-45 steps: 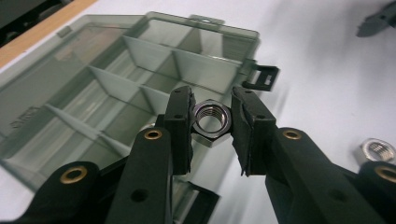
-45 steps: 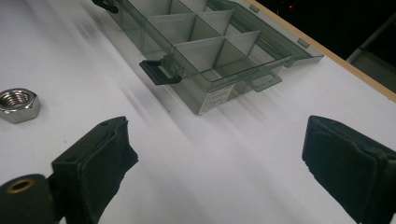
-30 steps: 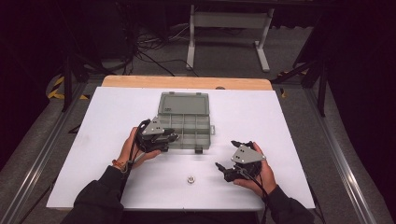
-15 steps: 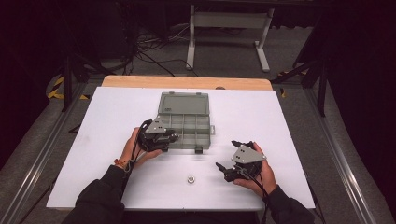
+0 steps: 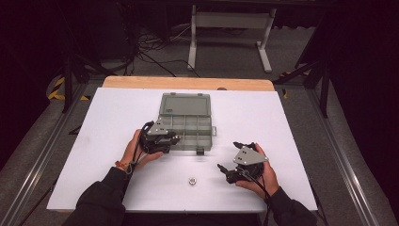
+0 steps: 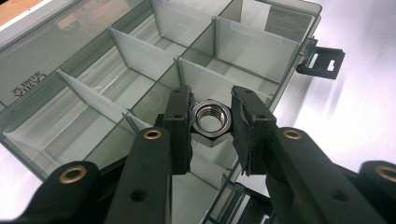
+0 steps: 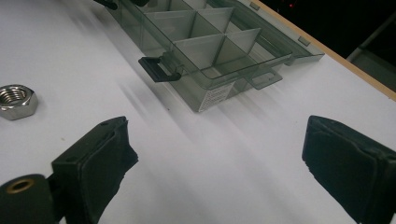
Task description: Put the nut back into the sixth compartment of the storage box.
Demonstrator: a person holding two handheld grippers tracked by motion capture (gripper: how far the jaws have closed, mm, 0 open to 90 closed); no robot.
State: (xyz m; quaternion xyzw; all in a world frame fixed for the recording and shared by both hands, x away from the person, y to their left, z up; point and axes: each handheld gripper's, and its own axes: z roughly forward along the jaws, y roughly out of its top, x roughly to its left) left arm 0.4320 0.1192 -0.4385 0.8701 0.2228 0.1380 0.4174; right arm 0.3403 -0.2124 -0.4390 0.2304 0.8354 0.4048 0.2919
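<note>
1. The white table top [image 5: 113, 117] is bearing everything in the scene, with a strip of bare wood running along its far edge.
2. A clear smoky-grey plastic organiser box [image 5: 188, 123] is lying open near the middle of the table, its lid [image 5: 184, 104] folded flat toward the far side and thin dividers splitting the tray into small compartments. A black latch [image 6: 321, 60] is sticking out from its side wall, and in the right gripper view another latch [image 7: 158, 69] is jutting from the front wall.
3. The left gripper [image 5: 162, 140] is hovering over the near left corner of the box, with the person's left hand [image 5: 136, 151] wrapping around it from behind.
4. The right gripper [image 5: 235, 157] is sitting in the person's right hand [image 5: 263, 176] over bare table, well apart from the box on its near right side. Its two black jaws are standing wide apart with nothing between them, as the right gripper view is showing.
5. In the left gripper view, the pads [image 6: 180, 126] are pressing on opposite flats of a steel hex nut [image 6: 212, 119], gripping it with its threaded hole facing up. The nut is hanging above a compartment at the near edge of the tray; which compartment exactly I cannot tell.
6. A second hex nut [image 5: 192, 180] is lying loose on the table near the front edge, between the two hands and apart from both grippers.
</note>
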